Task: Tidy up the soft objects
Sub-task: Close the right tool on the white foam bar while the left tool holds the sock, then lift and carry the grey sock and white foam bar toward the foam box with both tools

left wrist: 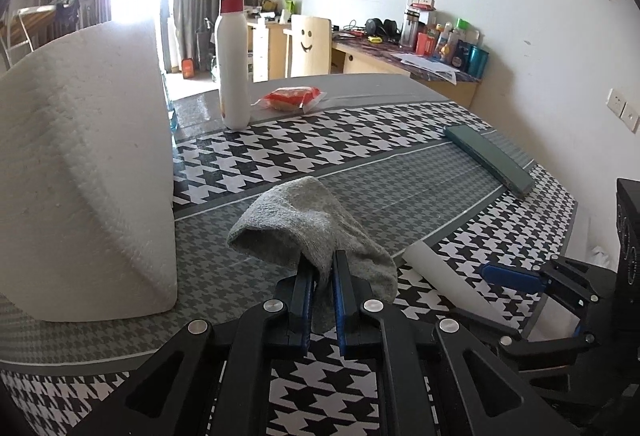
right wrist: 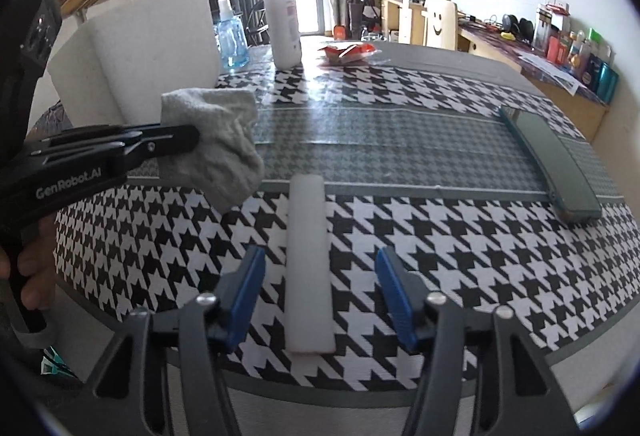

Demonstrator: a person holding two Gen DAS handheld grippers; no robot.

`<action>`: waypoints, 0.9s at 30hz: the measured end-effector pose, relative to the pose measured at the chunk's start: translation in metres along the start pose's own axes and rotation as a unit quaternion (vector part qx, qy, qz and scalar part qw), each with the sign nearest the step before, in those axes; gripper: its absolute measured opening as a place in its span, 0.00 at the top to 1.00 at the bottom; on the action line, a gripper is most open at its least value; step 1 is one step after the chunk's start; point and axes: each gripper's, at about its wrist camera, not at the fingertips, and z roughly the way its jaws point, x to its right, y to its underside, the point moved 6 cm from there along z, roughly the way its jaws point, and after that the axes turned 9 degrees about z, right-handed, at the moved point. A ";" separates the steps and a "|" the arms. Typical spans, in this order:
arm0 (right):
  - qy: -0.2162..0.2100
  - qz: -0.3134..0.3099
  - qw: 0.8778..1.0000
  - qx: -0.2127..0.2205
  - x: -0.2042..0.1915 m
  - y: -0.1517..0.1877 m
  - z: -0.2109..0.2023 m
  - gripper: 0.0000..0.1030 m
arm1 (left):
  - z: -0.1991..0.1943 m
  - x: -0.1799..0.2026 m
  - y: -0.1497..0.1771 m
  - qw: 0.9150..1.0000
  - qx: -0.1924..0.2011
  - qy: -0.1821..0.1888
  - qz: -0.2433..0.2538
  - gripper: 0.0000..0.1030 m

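While left claw (left wrist: 323, 276) pinches sock (left wrist: 304, 224), foam strip (right wrist: 309, 260) flat

The white foam block (left wrist: 80, 171) runs off the left wrist view's left edge and hides most of the blue spray bottle (left wrist: 173, 117) behind it. The gray sock (left wrist: 308, 232) covers the left gripper's fingertips (left wrist: 338, 260). Clutter on the far desk (left wrist: 436, 43) is too small to identify.

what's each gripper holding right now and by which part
The left gripper pinches the grey sock by a fold at its near end. The right gripper holds nothing; its open jaws straddle the white foam strip.
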 end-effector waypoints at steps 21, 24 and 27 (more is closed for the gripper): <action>0.038 -0.010 0.999 -0.007 -0.026 -0.001 -0.006 0.82 | -0.036 -0.008 0.005 0.999 0.036 -0.013 -0.002 0.91; 0.030 -0.011 0.999 0.006 -0.029 -0.004 -0.015 0.82 | -0.042 -0.008 0.004 0.999 0.041 -0.016 0.001 0.91; 0.028 -0.016 0.999 0.018 -0.035 -0.008 -0.022 0.82 | -0.047 -0.010 0.003 0.999 0.046 -0.020 0.002 0.90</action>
